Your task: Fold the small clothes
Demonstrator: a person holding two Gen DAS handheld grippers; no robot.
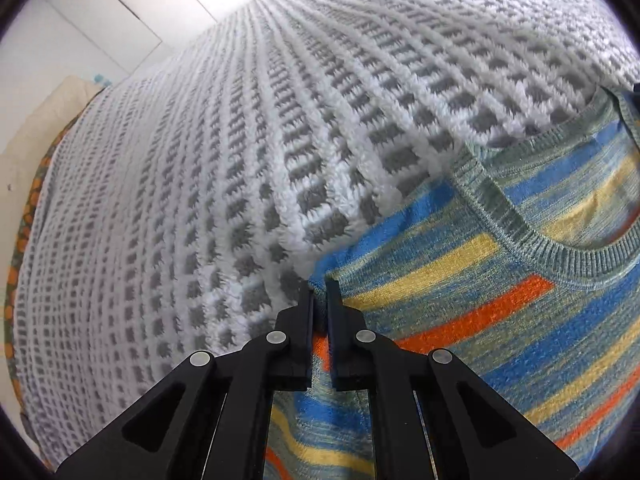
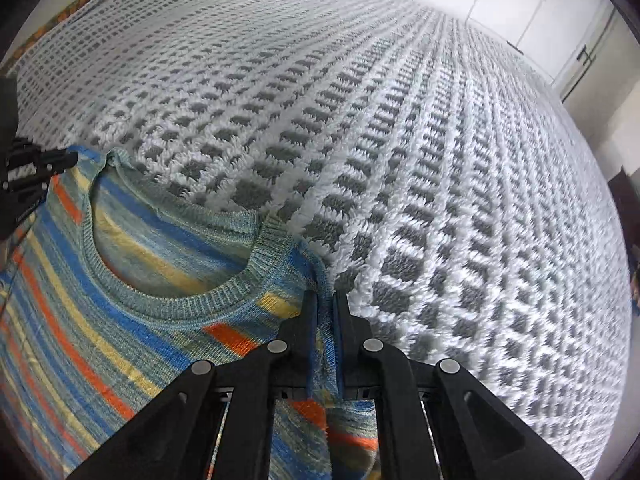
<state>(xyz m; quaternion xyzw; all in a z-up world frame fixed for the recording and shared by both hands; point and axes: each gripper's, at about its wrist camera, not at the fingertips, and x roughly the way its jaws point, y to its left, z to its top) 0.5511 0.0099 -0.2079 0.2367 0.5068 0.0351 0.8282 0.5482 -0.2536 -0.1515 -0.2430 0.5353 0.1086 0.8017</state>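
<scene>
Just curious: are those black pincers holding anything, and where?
Yes. Both grip the striped sweater at its shoulders: left gripper and right gripper, either side of the neckline.

White-and-grey waffle-knit blanket (image 1: pixel 280 128) covered the bed. Orange-patterned sheet (image 1: pixel 24 216) showed at its edge w/ a cream pillow (image 1: pixel 60 108) nearby. White wardrobe doors (image 2: pixel 520 4) stood behind.

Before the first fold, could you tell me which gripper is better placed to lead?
Neither clearly: left gripper and right gripper each pinch a shoulder of the striped sweater, either side of the collar.

Both wrist views look steeply down, close over the blanket (image 1: pixel 280 120); both share the striped sweater's (image 2: pixel 100 300) neckline.
</scene>
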